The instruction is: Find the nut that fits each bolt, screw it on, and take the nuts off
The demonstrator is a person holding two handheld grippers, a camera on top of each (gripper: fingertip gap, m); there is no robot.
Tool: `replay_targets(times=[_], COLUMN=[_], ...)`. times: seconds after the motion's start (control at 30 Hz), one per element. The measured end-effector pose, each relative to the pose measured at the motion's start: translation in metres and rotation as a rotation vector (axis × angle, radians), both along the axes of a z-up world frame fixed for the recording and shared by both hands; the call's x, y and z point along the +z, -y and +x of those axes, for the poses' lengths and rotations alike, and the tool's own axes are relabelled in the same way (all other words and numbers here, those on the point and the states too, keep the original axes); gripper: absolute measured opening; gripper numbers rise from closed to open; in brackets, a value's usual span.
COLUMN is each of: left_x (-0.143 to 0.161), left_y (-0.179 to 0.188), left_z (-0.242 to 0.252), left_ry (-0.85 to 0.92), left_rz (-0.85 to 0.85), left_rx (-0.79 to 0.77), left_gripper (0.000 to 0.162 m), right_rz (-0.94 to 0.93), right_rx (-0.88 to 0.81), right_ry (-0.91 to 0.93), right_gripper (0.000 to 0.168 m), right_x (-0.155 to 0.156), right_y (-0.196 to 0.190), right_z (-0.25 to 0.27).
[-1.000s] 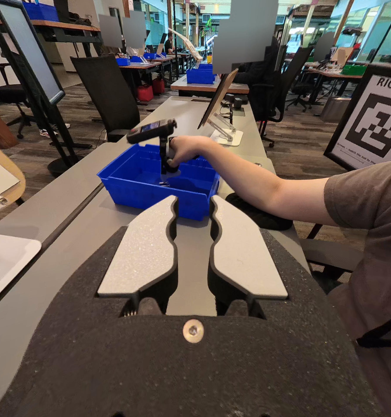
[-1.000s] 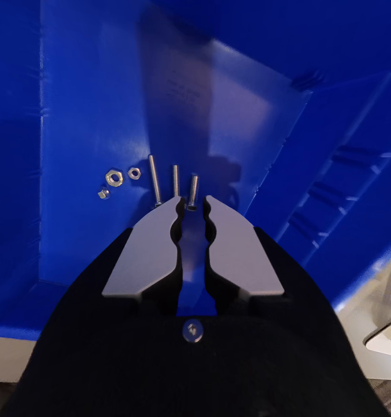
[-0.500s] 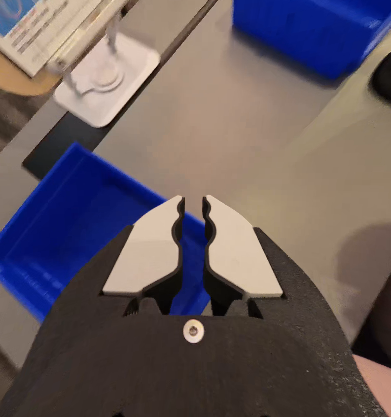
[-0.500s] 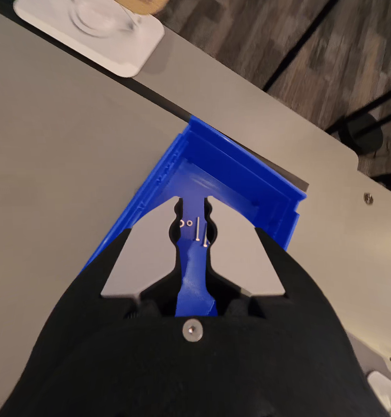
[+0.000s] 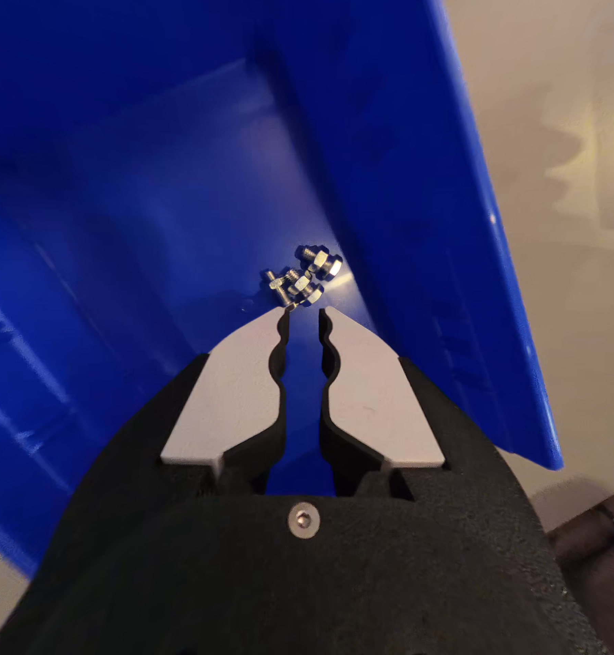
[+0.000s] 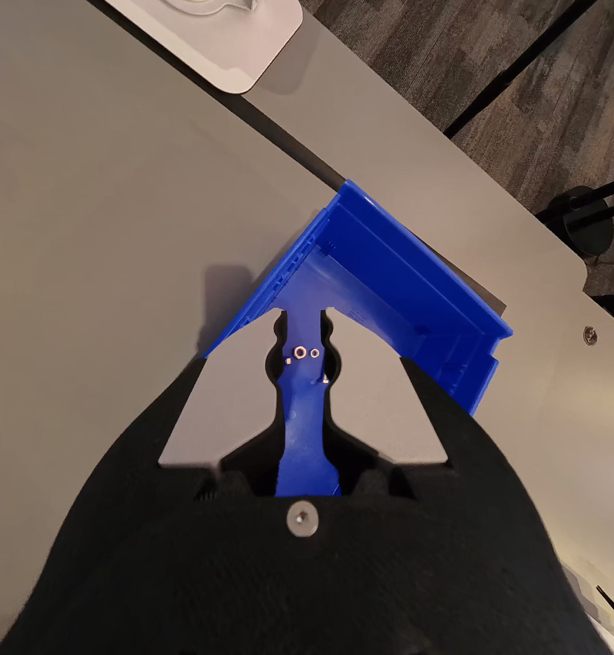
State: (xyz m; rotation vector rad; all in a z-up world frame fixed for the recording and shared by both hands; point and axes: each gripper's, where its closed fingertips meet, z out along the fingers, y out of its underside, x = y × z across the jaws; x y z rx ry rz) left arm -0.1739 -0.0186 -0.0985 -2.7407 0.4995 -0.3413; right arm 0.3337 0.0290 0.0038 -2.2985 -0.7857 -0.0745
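In the left wrist view my left gripper [image 5: 302, 310] is open and empty, low inside a blue bin [image 5: 156, 177]. Its tips sit just short of a small heap of short bolts with nuts on them [image 5: 303, 280], which lies on the bin floor near the right wall. In the right wrist view my right gripper [image 6: 302, 311] is open and empty, high above another blue bin [image 6: 404, 283]. Loose nuts [image 6: 300, 352] and a bolt end [image 6: 324, 380] show on that bin's floor in the gap between my fingers.
The bins rest on a grey table [image 6: 103, 212]. A white stand base [image 6: 220, 35] lies at the table's far edge. Wood-look floor and a black stand foot [image 6: 587, 227] lie beyond the table. The table's pale surface [image 5: 564, 177] shows right of the left bin. My hands' fingertips stand some 50 centimetres from each other. The white stand base [image 6: 220, 35] lies around 35 centimetres away from my right fingertips.
My left gripper has swung from looking across the room down into a blue bin, close to the bolts. My right gripper has lifted out of its bin to well above it.
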Motion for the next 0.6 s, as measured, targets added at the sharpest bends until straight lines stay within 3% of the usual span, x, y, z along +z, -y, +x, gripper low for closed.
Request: replay_targets(times=[0.37,0.6], left_x=[-0.037,-0.043], left_y=[-0.008,-0.011], left_z=[-0.01,-0.007], left_ry=[-0.072,-0.063], left_rz=[-0.096,-0.113], left_rx=[0.051,0.065], left_gripper=[0.013,0.01], right_rz=[-0.014,-0.029], right_rx=[0.011,0.029], right_ry=[0.009,0.026], right_gripper=[0.019,0.019], right_x=[-0.003,-0.007], right_y=[0.0,0.002], right_z=[-0.002,-0.006])
